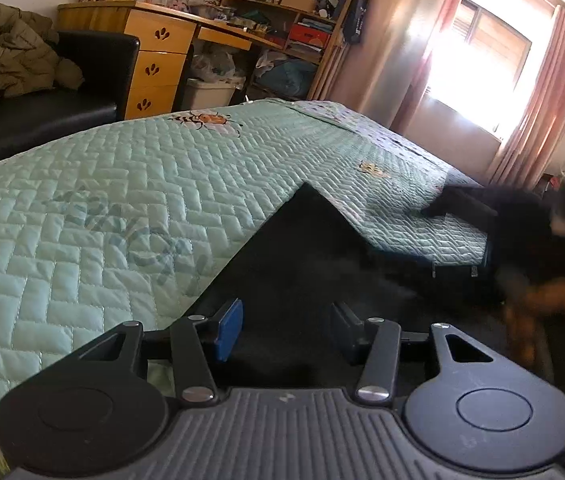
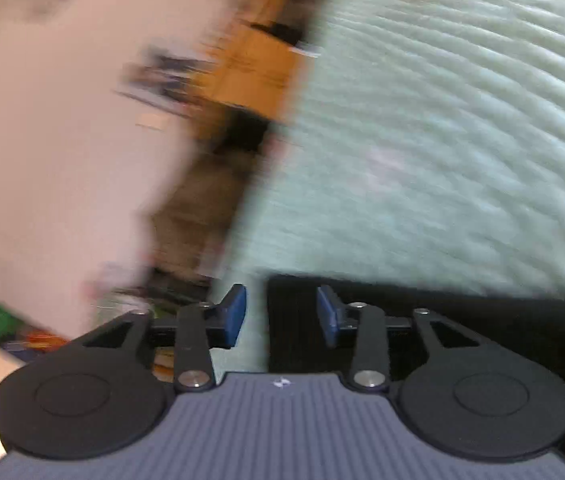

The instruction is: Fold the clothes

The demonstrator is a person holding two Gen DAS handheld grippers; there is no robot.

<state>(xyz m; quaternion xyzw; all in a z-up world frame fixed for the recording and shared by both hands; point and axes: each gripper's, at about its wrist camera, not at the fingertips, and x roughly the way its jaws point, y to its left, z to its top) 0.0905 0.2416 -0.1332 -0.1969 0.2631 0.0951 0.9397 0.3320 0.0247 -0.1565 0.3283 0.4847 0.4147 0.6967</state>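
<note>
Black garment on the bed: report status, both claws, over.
Left claw open over the black garment, pads clear. Right claw open at the garment's corner; view blurred. Garment flat on the green quilt. Nothing in the way.

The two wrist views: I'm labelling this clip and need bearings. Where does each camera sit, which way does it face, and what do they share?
Left wrist: on the left gripper, looking along its open fingers over a black garment and mint quilt toward desk and window; a blurred hand shows at right.
Right wrist: on the right gripper, motion-blurred, fingers apart at the garment's edge.
Shared: garment and quilt.
</note>
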